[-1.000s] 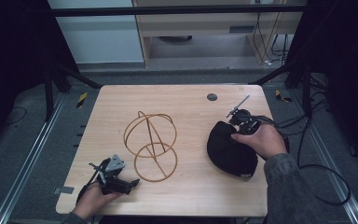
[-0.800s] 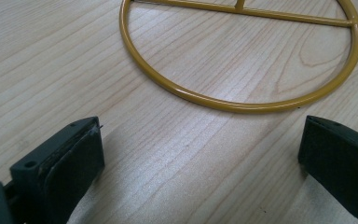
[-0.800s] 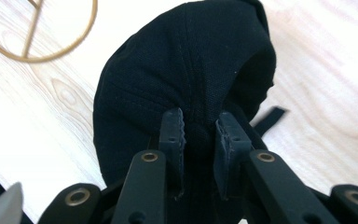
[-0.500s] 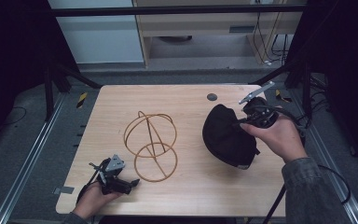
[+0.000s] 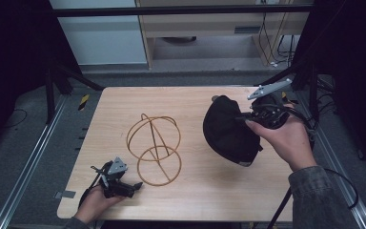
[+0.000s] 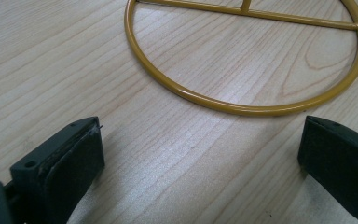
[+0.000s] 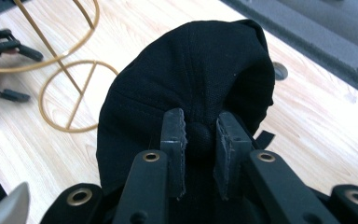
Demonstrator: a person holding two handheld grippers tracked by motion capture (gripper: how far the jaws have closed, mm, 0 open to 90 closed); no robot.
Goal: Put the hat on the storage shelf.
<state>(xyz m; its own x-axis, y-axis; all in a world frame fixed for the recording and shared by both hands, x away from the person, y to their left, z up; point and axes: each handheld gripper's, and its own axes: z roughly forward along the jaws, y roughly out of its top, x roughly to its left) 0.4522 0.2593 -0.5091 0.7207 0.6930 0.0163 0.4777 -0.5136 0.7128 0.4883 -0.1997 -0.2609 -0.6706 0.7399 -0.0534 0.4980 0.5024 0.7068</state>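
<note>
A black cap hangs tilted above the right half of the wooden table. My right gripper is shut on the button at its crown. In the right gripper view the two pads pinch that button, and the cap bulges out beyond them. A yellow wire stand of hoops stands at the table's middle. My left gripper rests at the front left, open, with its jaws pointing at the stand's base ring. Nothing lies between its pads.
A small round grey grommet sits in the tabletop beyond the cap, near the far edge. Dark frame posts flank the table, and a pale cabinet stands behind it. Cables trail from the right gripper past the table's right edge.
My right hand has lifted the cap off the table and carried it up and to the right, tipping it. The left gripper and the wire stand have not moved.
</note>
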